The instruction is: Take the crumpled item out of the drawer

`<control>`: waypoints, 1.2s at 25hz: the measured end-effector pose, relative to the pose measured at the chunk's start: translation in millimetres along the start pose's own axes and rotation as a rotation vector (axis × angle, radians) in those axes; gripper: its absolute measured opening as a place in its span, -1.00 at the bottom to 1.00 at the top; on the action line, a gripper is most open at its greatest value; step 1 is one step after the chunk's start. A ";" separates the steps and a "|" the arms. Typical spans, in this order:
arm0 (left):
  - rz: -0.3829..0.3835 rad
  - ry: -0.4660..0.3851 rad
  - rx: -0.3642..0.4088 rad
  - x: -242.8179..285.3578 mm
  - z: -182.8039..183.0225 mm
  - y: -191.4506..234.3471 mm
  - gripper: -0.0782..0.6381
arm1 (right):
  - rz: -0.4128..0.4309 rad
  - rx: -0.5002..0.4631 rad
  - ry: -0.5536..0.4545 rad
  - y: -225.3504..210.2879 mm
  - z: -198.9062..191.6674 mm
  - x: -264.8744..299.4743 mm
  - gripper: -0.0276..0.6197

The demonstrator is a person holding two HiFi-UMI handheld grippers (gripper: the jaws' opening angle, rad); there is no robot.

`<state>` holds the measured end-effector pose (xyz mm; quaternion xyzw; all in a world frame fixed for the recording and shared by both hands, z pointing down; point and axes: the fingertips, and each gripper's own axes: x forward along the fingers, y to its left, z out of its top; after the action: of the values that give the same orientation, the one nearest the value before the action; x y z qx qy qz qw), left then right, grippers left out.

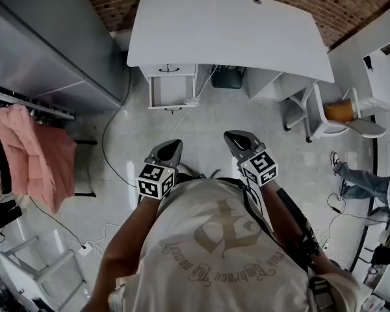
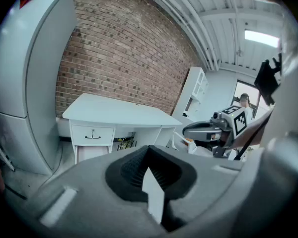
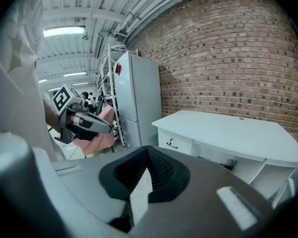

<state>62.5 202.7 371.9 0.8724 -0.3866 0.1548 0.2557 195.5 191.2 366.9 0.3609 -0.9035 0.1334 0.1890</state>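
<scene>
Approach comes first: our left gripper (image 1: 171,147) and right gripper (image 1: 238,139), jaws pressed together on nothing, hang well apart from the desk (image 1: 227,34). Its drawer (image 1: 171,105) stands open, though we cannot make out the crumpled item inside; next we must step close and part the jaws.

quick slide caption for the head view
Person facing a white desk with its lower drawer pulled open, left gripper and right gripper both shut and empty.

Grey left claw (image 1: 174,143), right claw (image 1: 234,137), printed T-shirt (image 1: 214,252)
</scene>
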 end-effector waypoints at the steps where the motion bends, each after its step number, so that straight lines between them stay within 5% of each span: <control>1: 0.000 -0.001 0.000 1.7 -0.4 -4.5 -0.78 | 0.003 -0.003 0.000 -1.1 -0.7 -2.9 -0.89; 10: -0.001 0.007 0.010 2.8 -12.9 -35.3 -0.78 | 0.018 -0.019 0.004 0.1 -14.8 -23.5 -0.89; 30: 0.009 -0.008 0.004 -4.6 -2.3 3.5 -0.78 | 0.001 -0.019 0.007 3.7 -1.0 10.5 -0.89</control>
<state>56.8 204.8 372.8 0.8719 -0.3912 0.1530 0.2516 186.2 187.9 371.9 0.3582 -0.9042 0.1260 0.1954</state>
